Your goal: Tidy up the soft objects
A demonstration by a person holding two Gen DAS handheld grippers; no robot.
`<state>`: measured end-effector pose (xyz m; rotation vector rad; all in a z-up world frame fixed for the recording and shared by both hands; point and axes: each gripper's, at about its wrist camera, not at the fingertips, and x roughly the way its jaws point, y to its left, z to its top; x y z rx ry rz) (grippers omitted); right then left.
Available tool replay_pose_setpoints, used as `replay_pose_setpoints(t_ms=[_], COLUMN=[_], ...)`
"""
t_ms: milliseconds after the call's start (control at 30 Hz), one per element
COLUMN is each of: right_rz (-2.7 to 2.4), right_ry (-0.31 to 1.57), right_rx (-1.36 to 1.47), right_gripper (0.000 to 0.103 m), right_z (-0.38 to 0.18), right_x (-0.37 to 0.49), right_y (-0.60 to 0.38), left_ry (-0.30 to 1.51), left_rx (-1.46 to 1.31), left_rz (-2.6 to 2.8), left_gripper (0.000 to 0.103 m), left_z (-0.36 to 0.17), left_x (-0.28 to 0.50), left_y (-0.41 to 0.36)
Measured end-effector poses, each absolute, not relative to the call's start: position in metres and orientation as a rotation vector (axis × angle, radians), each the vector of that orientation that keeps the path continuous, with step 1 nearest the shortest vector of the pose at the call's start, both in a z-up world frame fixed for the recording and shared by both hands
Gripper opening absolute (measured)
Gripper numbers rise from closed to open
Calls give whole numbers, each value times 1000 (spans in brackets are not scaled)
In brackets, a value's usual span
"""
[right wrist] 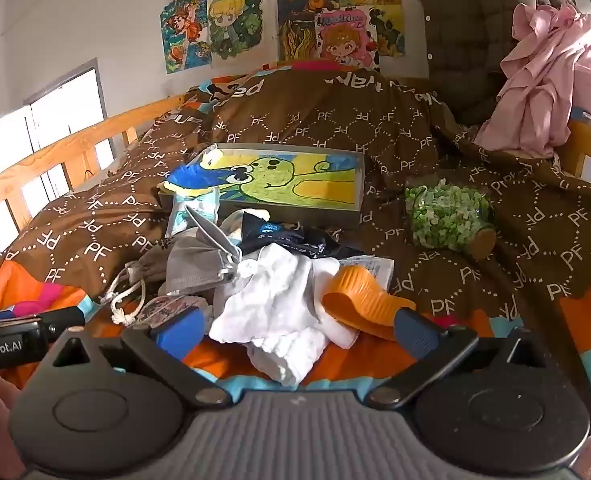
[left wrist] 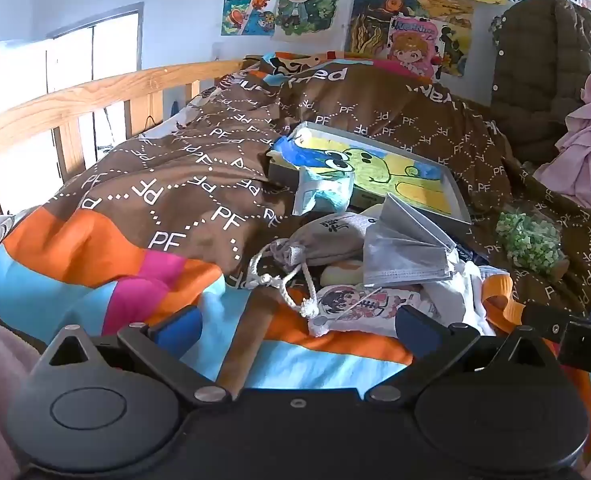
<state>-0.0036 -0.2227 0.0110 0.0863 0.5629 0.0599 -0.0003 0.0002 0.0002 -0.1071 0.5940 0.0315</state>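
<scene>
**Clearly, a tangled pile invited a messy grab**

Both grippers stood with their fingers apart and held nothing. The left gripper (left wrist: 295, 328) hovered low over the bed, with the drawstring pouch (left wrist: 327, 236) and its knotted cord (left wrist: 283, 284) just ahead, and a grey face mask (left wrist: 403, 248) beyond it to the right. The right gripper (right wrist: 295, 324) had the white cloth (right wrist: 279, 300) lying between its fingers, and the orange piece (right wrist: 359, 296) touched its right finger.

The soft things overlapped in one heap in front of the picture box (right wrist: 295, 176). Closing on the cloth might well have caught the orange piece too, or dragged the mask by its ear loop. The loose cord could have snagged a finger, and a hard pull might have nudged the jar of green bits (right wrist: 447, 216) ahead to the right.
</scene>
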Motion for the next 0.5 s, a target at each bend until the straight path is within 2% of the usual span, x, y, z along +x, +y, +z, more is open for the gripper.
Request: replay_pose_setpoints(t_ms=[500], right_rz=[58], right_ry=[583], right_rx=[96], right_gripper=[103], right_z=[9], right_x=[-2], right_y=[-223], left_ry=[597], left_rx=[-100], left_rz=[29], left_gripper=[102], left_z=[-3], left_x=[-2], left_y=[1])
